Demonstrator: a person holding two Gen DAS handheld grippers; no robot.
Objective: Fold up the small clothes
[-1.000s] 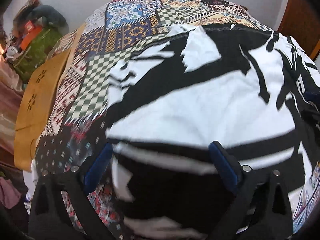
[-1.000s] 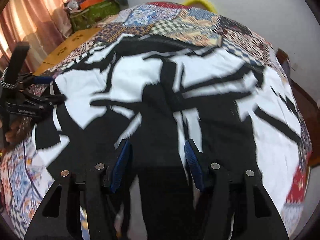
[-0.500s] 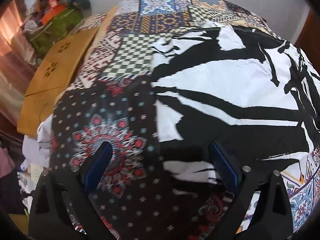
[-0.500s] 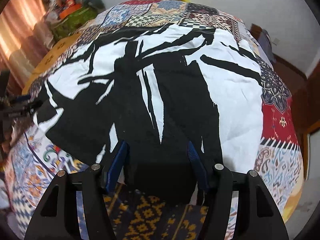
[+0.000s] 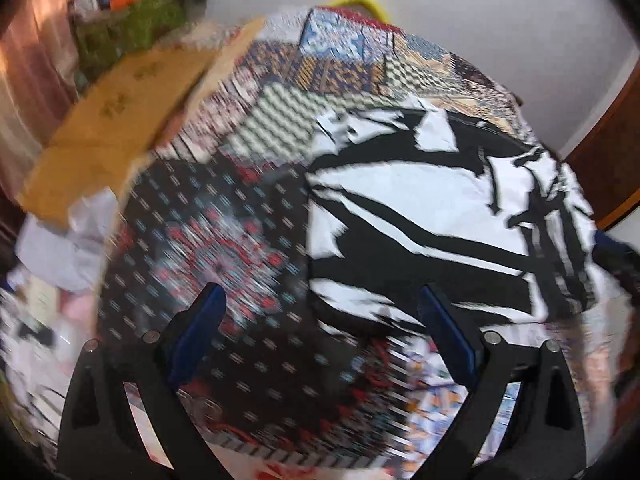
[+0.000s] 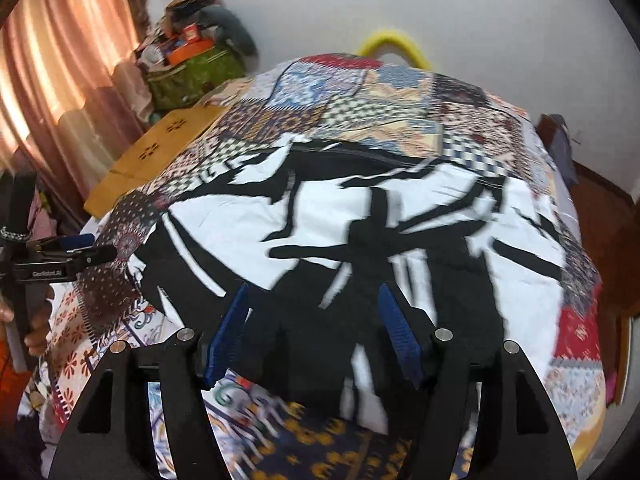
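Note:
A black-and-white patterned garment (image 5: 432, 216) lies spread flat on a patchwork bedspread (image 5: 224, 240); it also shows in the right wrist view (image 6: 360, 224). My left gripper (image 5: 320, 312) is open and empty, above the bedspread at the garment's left near corner. My right gripper (image 6: 316, 320) is open and empty, its blue pads (image 6: 396, 324) over the garment's near edge. The left gripper also shows in the right wrist view (image 6: 80, 250), at the far left, held by a hand.
A wooden board (image 6: 160, 152) lies at the bed's left side. A green bag with clutter (image 6: 196, 68) stands behind it by the pink curtain (image 6: 56, 92). A yellow ring (image 6: 394, 46) is at the far edge. Wooden furniture (image 6: 600, 232) stands right.
Both grippers have pulled back off the garment toward its near edge. The left gripper swung left over the bare bedspread. The garment now lies flat.

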